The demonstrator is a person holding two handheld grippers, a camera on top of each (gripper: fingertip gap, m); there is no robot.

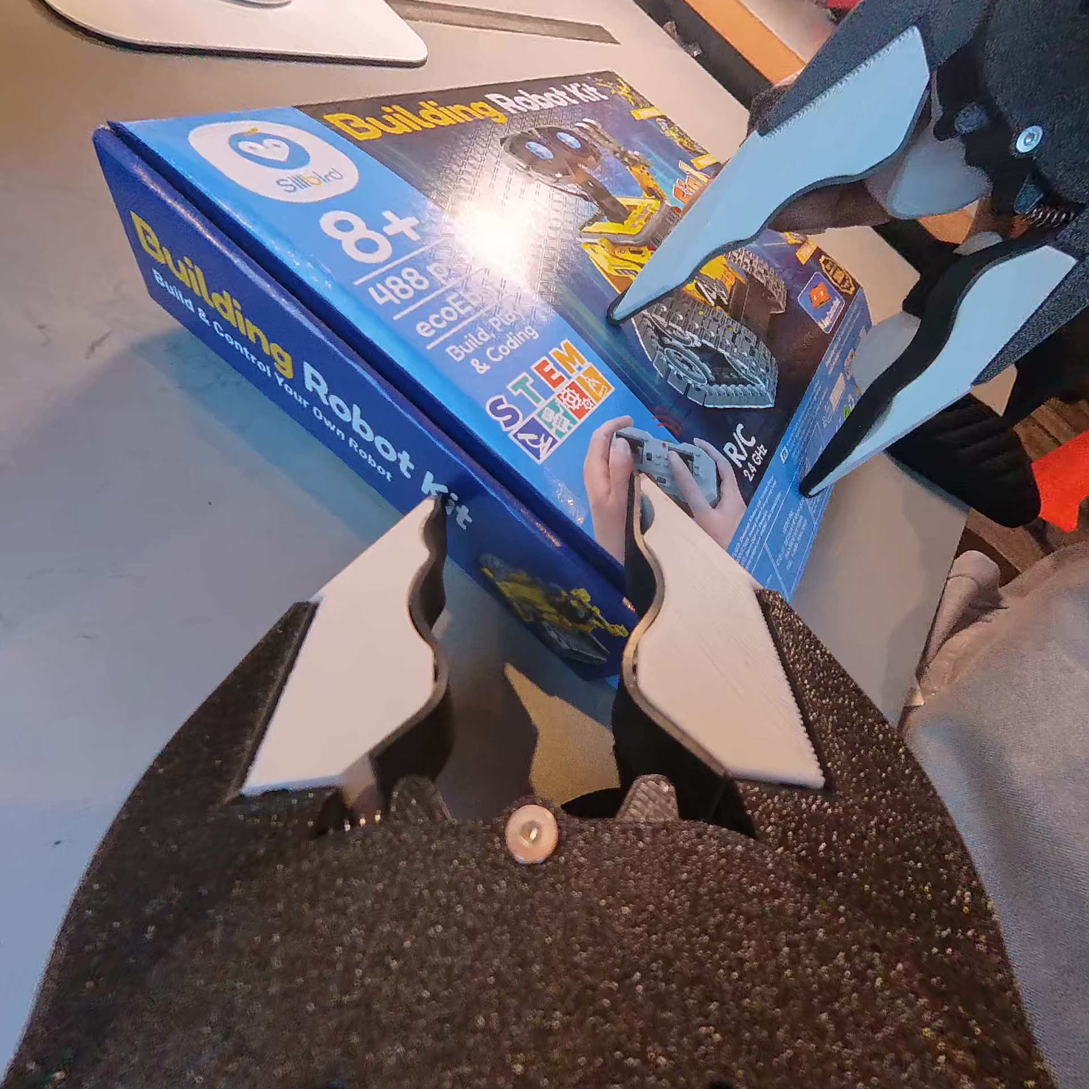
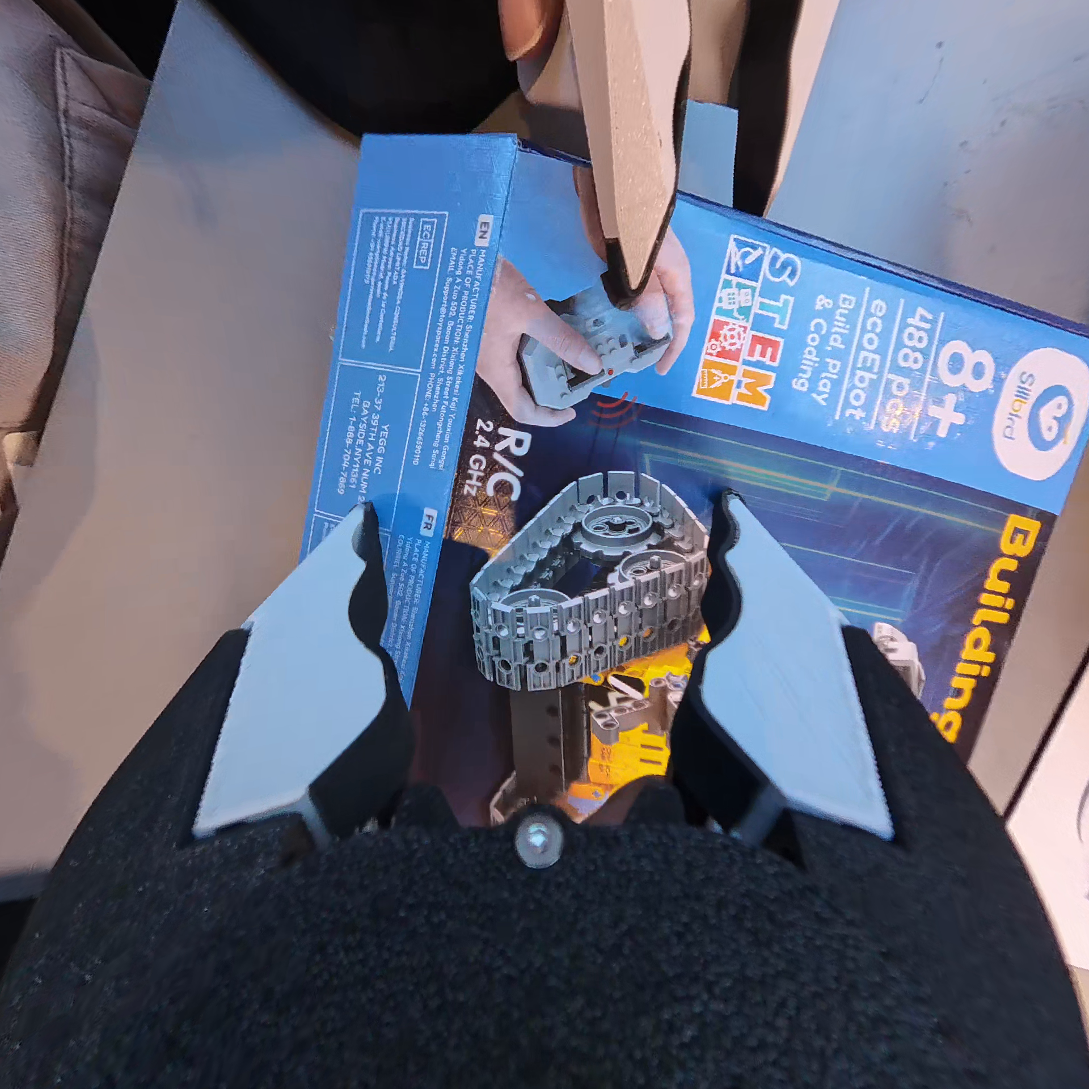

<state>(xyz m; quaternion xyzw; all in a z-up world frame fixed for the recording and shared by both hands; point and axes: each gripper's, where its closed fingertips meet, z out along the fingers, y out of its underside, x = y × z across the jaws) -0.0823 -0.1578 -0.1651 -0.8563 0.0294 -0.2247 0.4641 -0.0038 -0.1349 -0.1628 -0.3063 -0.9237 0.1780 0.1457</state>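
The grey table top (image 1: 147, 530) runs out around me, scuffed and bare beside my hands.

My left gripper (image 1: 536, 501) stands partly open and holds nothing. Its fingers sit astride the nearest corner of the blue kit box (image 1: 471, 330), one against the long side face and the other over the lid. From the right wrist view that upper finger (image 2: 624, 177) comes down onto the lid at the printed picture of a handset. I cannot tell whether it presses or only touches.

My right gripper (image 2: 548, 504) is spread wide and also empty. It hangs over the box's short end, to the right of my left gripper. One tip is above the light-blue end panel (image 2: 401, 353) with its fine print, the other above the lid's printed tracked vehicle, and neither clearly touches.

The box lies flat with its lid down, and I see no seam opened. I cannot tell whether the end panel is a loose flap or just the box's end wall.

Beyond the box's far end, a white flat pad (image 1: 236, 29) rests on the table. Grey cloth (image 1: 1002, 766) bunches at my right.
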